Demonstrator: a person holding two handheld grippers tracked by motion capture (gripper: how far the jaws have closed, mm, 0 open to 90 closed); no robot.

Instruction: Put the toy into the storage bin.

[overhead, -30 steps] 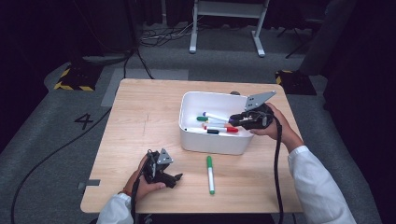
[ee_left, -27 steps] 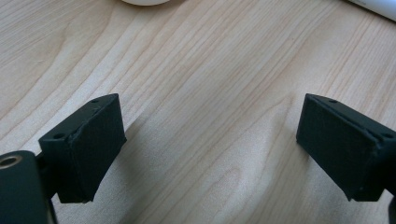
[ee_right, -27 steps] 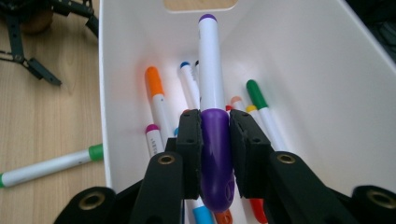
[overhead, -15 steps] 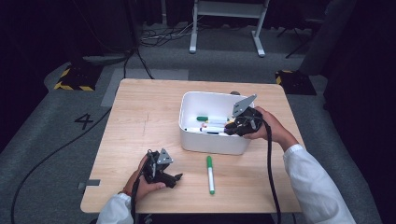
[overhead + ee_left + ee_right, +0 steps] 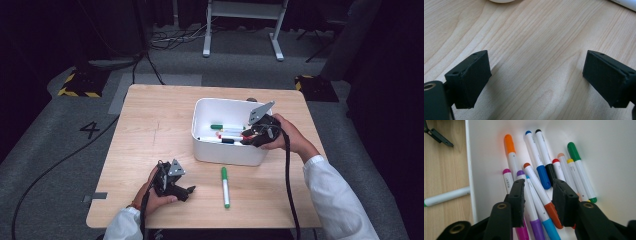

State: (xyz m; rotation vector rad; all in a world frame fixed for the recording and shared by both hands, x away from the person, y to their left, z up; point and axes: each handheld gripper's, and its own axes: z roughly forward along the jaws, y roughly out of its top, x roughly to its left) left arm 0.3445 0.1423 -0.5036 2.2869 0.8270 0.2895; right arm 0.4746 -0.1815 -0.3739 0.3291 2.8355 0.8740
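High view: right gripper (image 5: 252, 134) inside white bin (image 5: 202, 150), jaws just opening, markers (image 5: 537, 187) lying loose between. Green marker (image 5: 225, 186) on table near bin, long axis near-far, just right of left gripper (image 5: 186, 190), which rests wide open and empty.

high view above the table (image 5: 150, 150), gripper views close-up, sharing the white bin (image 5: 205, 145)

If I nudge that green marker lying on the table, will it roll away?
Probably: the green marker looks round and smooth, lying flat on the bare table, so a sideways push would likely roll it. It seems stiff and light. An endwise push should just slide it.
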